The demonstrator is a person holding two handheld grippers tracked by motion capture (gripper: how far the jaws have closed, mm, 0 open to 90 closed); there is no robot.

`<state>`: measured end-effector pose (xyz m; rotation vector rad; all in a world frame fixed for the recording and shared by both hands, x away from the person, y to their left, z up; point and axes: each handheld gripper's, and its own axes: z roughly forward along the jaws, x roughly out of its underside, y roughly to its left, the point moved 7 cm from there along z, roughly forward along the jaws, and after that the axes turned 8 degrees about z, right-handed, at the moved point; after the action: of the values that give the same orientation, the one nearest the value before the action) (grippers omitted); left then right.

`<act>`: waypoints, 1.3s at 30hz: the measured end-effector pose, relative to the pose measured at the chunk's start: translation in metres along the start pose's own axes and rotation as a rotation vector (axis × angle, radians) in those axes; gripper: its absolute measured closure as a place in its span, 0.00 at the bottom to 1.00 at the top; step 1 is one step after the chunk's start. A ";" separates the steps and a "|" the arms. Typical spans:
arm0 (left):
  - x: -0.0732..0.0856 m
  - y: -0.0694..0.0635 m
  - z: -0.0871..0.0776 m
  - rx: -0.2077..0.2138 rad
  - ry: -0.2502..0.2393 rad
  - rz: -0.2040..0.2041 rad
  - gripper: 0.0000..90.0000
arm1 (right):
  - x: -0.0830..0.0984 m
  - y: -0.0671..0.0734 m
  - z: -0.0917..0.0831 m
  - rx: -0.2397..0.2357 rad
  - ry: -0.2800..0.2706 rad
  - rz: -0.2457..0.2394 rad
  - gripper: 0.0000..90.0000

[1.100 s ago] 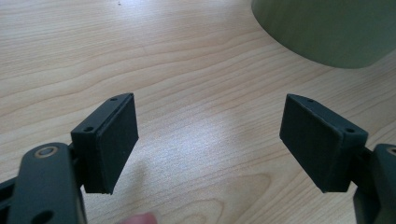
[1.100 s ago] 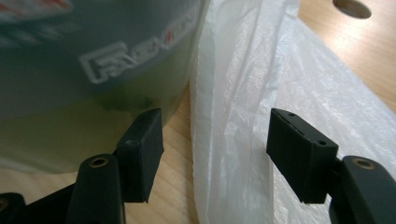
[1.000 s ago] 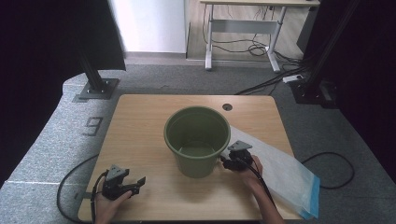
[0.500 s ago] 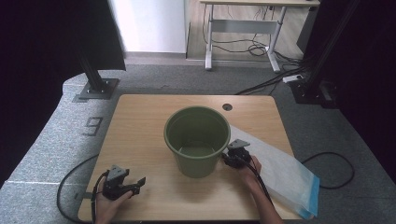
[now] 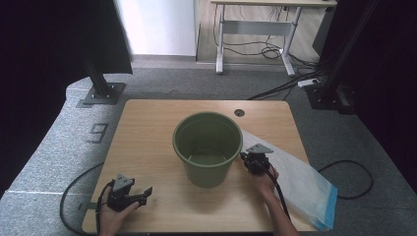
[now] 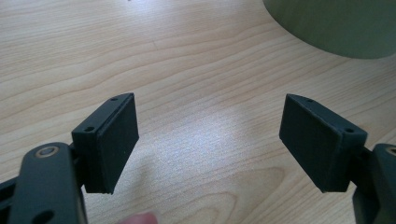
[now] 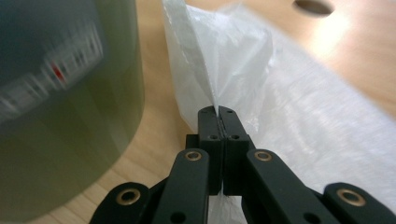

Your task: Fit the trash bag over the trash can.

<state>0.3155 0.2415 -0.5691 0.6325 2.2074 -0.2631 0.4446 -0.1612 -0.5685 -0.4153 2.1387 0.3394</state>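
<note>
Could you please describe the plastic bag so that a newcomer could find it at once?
On the wooden table, look right of the green bucket. The bag lies flat there, translucent white with a blue end, pinched by the right gripper.

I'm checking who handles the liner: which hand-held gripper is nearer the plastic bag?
Right. The right hand-held gripper is shut on the plastic bag beside the green bucket. The left hand-held gripper rests open near the table's front left corner, far from it.

I see the clear plastic bag (image 5: 300,182) lying flat right of the green bucket (image 5: 207,147), its near edge pinched up.
</note>
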 end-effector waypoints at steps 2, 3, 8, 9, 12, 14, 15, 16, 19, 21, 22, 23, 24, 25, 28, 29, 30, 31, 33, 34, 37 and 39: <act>0.000 0.000 0.000 -0.002 -0.002 -0.001 0.22 | -0.007 -0.003 -0.010 -0.004 -0.038 0.027 0.98; 0.000 0.000 0.000 -0.004 -0.003 0.000 0.22 | -0.010 -0.005 -0.015 -0.005 -0.059 0.040 0.98; -0.001 -0.002 0.000 -0.007 -0.001 0.006 0.22 | -0.024 -0.015 -0.035 -0.007 -0.145 0.093 0.98; -0.001 -0.002 0.001 -0.007 -0.002 0.005 0.22 | -0.031 -0.021 -0.046 -0.010 -0.183 0.122 0.98; -0.001 -0.002 0.002 -0.008 0.002 0.005 0.22 | -0.038 -0.025 -0.057 -0.008 -0.229 0.144 0.98; 0.000 -0.002 0.002 -0.009 0.003 0.006 0.22 | -0.043 -0.027 -0.065 -0.011 -0.253 0.159 0.98; 0.000 -0.002 0.002 -0.009 0.003 0.006 0.22 | -0.045 -0.028 -0.068 -0.011 -0.264 0.163 0.98; 0.000 -0.002 0.002 -0.009 0.003 0.006 0.22 | -0.047 -0.028 -0.071 -0.015 -0.273 0.172 0.98; 0.000 -0.002 0.001 -0.011 0.001 0.003 0.22 | -0.053 -0.031 -0.079 -0.025 -0.304 0.199 0.98; 0.000 -0.001 0.001 -0.009 -0.001 -0.001 0.22 | -0.059 -0.033 -0.086 -0.023 -0.330 0.209 0.98; 0.000 -0.001 0.002 -0.007 -0.001 -0.004 0.22 | -0.062 -0.034 -0.090 -0.019 -0.343 0.213 0.98; -0.001 -0.001 0.003 -0.005 -0.002 -0.005 0.22 | -0.066 -0.035 -0.094 -0.016 -0.356 0.212 0.98; -0.001 -0.001 0.003 -0.005 -0.001 -0.003 0.22 | -0.069 -0.035 -0.098 -0.015 -0.370 0.214 0.98; -0.001 -0.001 0.004 -0.003 0.002 -0.001 0.22 | -0.073 -0.034 -0.103 -0.017 -0.384 0.216 0.98; -0.001 -0.001 0.003 -0.003 -0.002 0.001 0.22 | -0.090 -0.031 -0.118 -0.012 -0.413 0.193 0.98; -0.001 0.000 0.002 -0.002 -0.006 -0.001 0.22 | -0.096 -0.030 -0.124 -0.009 -0.425 0.184 0.98; -0.001 0.000 0.002 -0.002 -0.006 -0.001 0.22 | -0.096 -0.030 -0.124 -0.009 -0.425 0.184 0.98; -0.002 0.001 0.001 -0.003 -0.013 -0.007 0.22 | -0.112 -0.026 -0.138 -0.003 -0.456 0.166 0.98; -0.002 0.003 -0.001 -0.004 -0.019 -0.013 0.22 | -0.123 -0.023 -0.148 0.013 -0.482 0.147 0.98; -0.001 0.004 -0.002 -0.005 -0.022 -0.017 0.22 | -0.129 -0.020 -0.154 0.011 -0.496 0.140 0.98; -0.001 0.006 -0.003 -0.007 -0.025 -0.026 0.22 | -0.144 -0.007 -0.168 -0.002 -0.527 0.107 0.98; -0.001 0.007 -0.003 -0.008 -0.026 -0.028 0.22 | -0.150 0.003 -0.174 -0.013 -0.544 0.083 0.98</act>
<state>0.3178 0.2484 -0.5667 0.5910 2.1929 -0.2748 0.3955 -0.2017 -0.3476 -0.2087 1.6239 0.4558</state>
